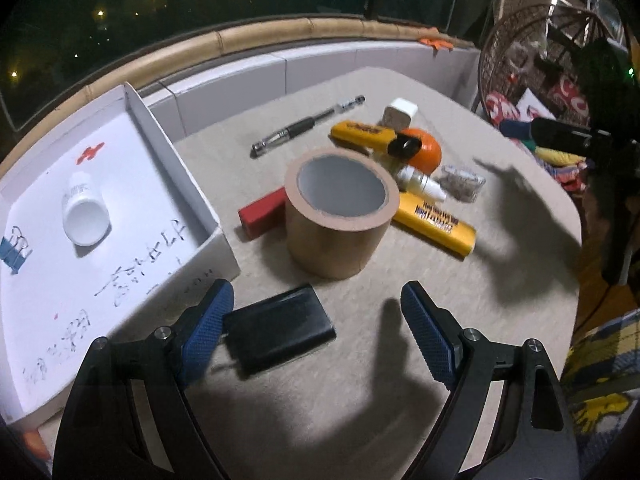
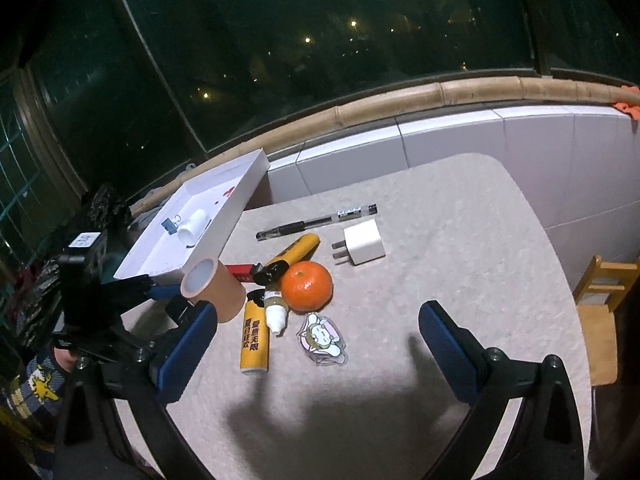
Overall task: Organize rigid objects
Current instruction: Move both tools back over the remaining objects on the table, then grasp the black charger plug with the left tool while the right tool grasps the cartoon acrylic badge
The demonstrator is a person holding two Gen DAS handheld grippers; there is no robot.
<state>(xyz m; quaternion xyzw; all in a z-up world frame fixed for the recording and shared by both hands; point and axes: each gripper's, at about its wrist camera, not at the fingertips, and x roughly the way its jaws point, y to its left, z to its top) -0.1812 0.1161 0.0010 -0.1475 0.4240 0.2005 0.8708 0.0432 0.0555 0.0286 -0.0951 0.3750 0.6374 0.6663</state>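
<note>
My left gripper (image 1: 318, 306) is open and low over the table. A flat black case (image 1: 280, 328) lies between its blue pads, close to the left fingertip (image 1: 218, 312) and well apart from the right one. Just beyond stands a brown tape roll (image 1: 340, 212) with a red block (image 1: 262, 216) beside it. My right gripper (image 2: 319, 308) hangs open above the table with nothing held. Ahead of it lie an orange (image 2: 307, 286), a dropper bottle (image 2: 276, 312), a clear cartoon charm (image 2: 322, 338), two yellow tubes (image 2: 254, 340), a white charger (image 2: 364, 242) and a pen (image 2: 316, 222).
A white open box (image 1: 188, 196) at the left holds a white bottle (image 1: 84, 212) and a blue binder clip (image 1: 14, 252). A tiled ledge (image 2: 440, 148) and dark window run behind the table. A wooden chair (image 2: 600, 300) stands off the table's right edge.
</note>
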